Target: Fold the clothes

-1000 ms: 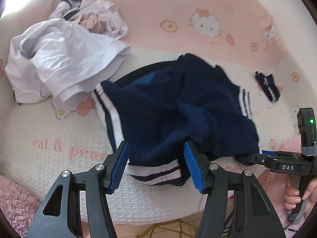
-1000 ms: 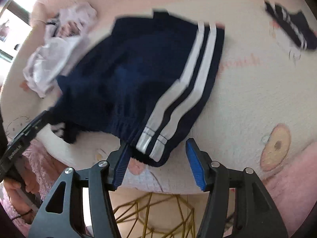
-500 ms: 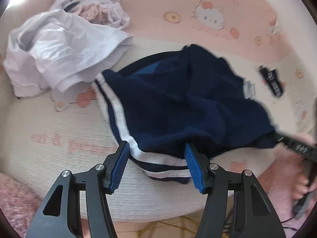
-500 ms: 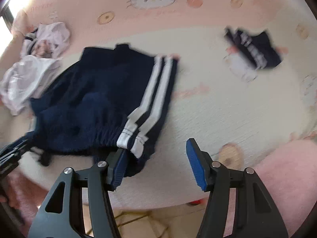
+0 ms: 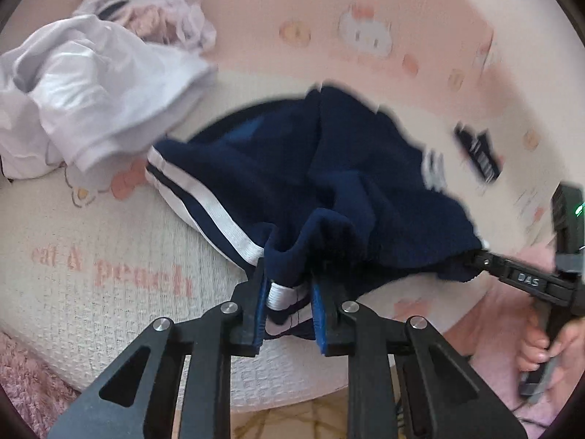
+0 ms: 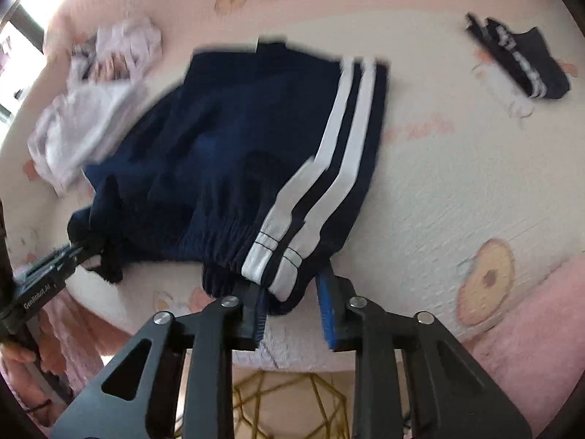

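Note:
Navy shorts with white side stripes (image 5: 278, 183) lie crumpled on the cream round table (image 5: 109, 278). My left gripper (image 5: 287, 311) is shut on the near waistband corner of the shorts, by the white stripe. My right gripper (image 6: 292, 307) has narrowed around the other waistband corner of the shorts (image 6: 256, 168); the striped hem sits against the left pad, with a gap to the right pad. The right gripper (image 5: 471, 259) shows in the left wrist view pinching the cloth. The left gripper (image 6: 87, 247) shows in the right wrist view.
A heap of white clothes (image 5: 95, 84) lies at the far left, also in the right wrist view (image 6: 84, 120). A small dark striped sock (image 6: 519, 62) lies at the far right. A pink fluffy rug (image 6: 530, 329) and a gold wire frame (image 6: 289, 402) are below the table edge.
Both grippers have closed in from wide open. The left one has shut on the waistband corner and bunched it up. The right one has moved onto the other striped corner.

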